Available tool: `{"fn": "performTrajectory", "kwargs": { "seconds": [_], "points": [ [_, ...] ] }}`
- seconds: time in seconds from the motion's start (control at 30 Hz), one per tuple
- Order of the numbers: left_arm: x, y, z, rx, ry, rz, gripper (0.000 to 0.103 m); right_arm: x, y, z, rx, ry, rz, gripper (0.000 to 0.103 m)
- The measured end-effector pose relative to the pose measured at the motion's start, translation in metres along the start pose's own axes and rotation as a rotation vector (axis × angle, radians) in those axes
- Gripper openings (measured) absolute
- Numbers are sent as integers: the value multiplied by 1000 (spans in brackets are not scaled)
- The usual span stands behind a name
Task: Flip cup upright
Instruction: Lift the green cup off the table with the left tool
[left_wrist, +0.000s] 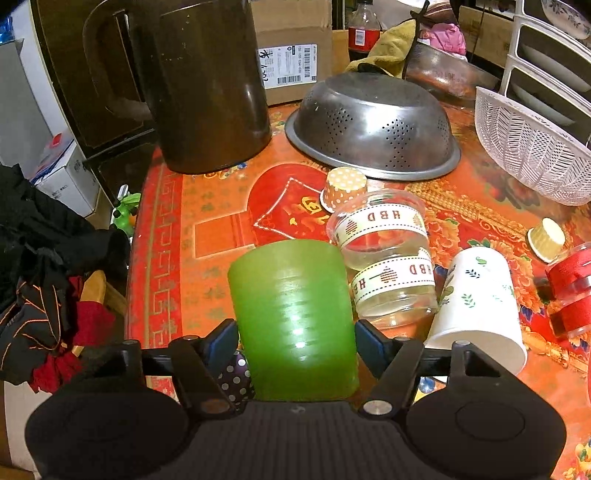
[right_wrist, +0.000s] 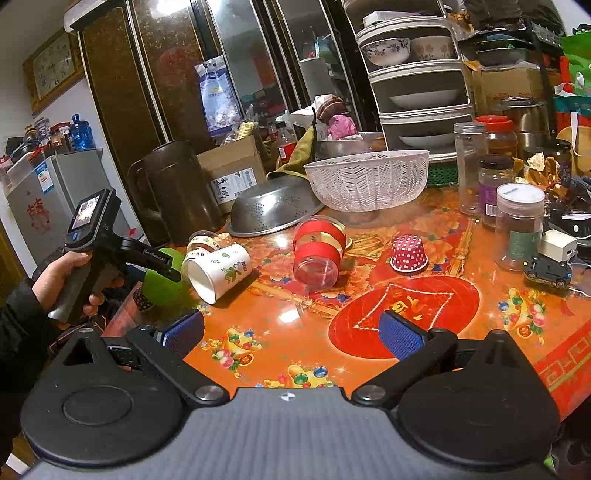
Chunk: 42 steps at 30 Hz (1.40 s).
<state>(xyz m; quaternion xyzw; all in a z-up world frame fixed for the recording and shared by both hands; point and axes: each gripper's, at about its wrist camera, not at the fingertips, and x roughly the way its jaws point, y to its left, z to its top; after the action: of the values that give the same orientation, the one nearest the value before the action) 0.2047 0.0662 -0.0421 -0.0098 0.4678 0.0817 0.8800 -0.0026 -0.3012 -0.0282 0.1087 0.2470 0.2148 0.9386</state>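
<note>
**Green cup gripped at the table's near-left corner**

Green cup (left_wrist: 295, 325) clamped between the blue pads (left_wrist: 223, 341) of the left gripper (left_wrist: 295, 345), closed end away from the camera, interior hidden; seen from the right wrist as a green shape (right_wrist: 166, 282) low over the table edge. Just beside it, a clear cup with "HBD" ribbon (left_wrist: 384, 258) lying on its side, empty. Next along, a white leaf-print paper cup (left_wrist: 480, 299) tipped over, mouth open toward the viewer, nothing inside. Further right, a clear cup with red ribbon (right_wrist: 317, 254), tilted, empty. Small dotted paper cup (right_wrist: 408, 253) inverted on the red patterned table (right_wrist: 406, 317). Behind, a steel colander (left_wrist: 373, 125) turned upside down, a white plastic basket (right_wrist: 369, 181) upright, a dark pitcher (left_wrist: 207, 85) standing. Right gripper (right_wrist: 291, 332) spread wide over the tabletop, holding nothing.
</note>
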Motion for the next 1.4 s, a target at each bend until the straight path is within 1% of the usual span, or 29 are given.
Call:
{"fn": "performTrajectory", "kwargs": {
  "seconds": [0.17,0.23,0.43,0.5,0.6,0.7,0.77,0.83,0.97,1.03,1.13,1.23,1.4],
  "points": [
    [-2,3,-1,-8,-14,-7,72,2,3,0,-5,6,-1,102],
    [-6,6,-2,-20,-25,-25,72,3,4,1,-5,8,0,102],
    [-37,6,-11,-24,-79,-64,72,7,8,1,-10,12,11,102],
    [-56,6,-16,-27,-107,-82,72,6,10,1,-12,7,17,102],
    [-94,0,-29,-2,-158,-106,72,5,10,1,-11,-1,28,102],
    [-139,-9,-49,28,-211,-134,72,3,8,0,-2,-7,35,102],
    [-168,-14,-66,30,-240,-164,72,0,6,-2,6,-11,38,102],
    [-193,-20,-85,17,-243,-179,72,-3,4,-4,12,-12,39,102],
    [-225,-39,-122,74,-259,-214,72,-12,-1,-11,23,-5,30,102],
    [-232,-46,-136,96,-257,-231,72,-16,-4,-15,32,-1,22,102],
    [-232,-55,-154,109,-236,-235,72,-23,-10,-23,54,4,14,102],
    [-219,-65,-164,112,-196,-256,72,-25,-15,-29,78,13,8,102],
    [-197,-86,-180,109,-154,-302,72,-22,-18,-36,109,46,9,102]
  ]
}}
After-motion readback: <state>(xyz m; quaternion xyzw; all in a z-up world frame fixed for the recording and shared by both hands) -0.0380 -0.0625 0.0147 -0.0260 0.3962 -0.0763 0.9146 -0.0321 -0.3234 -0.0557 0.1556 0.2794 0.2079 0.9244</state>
